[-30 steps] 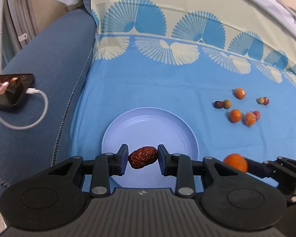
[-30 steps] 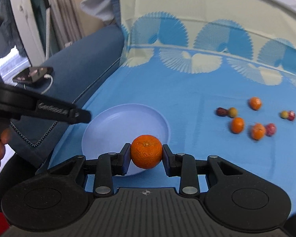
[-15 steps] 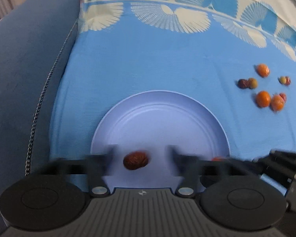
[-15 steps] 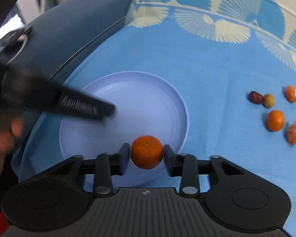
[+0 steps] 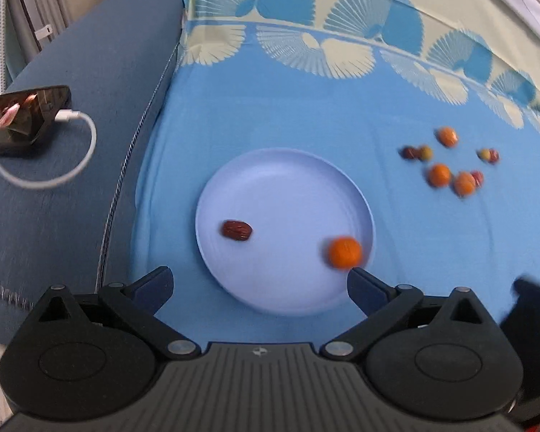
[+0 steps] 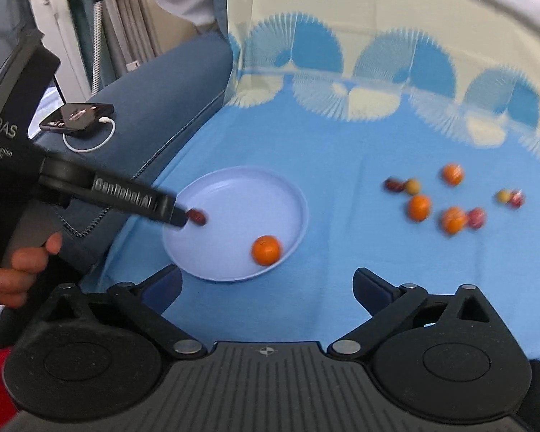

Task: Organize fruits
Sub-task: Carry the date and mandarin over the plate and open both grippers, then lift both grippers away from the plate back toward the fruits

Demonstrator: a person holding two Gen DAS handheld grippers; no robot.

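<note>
Both grippers gaping empty, but that orange near the plate rim could roll off.

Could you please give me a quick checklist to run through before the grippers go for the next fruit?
1. Left gripper open and empty: ok.
2. Right gripper open and empty: ok.
3. Date lying in the plate: ok.
4. Orange inside the plate rim: ok; settled: cannot tell, blurred.
5. Loose fruits in view on the blue cloth: ok.
6. Phone apart from the plate: ok.
</note>
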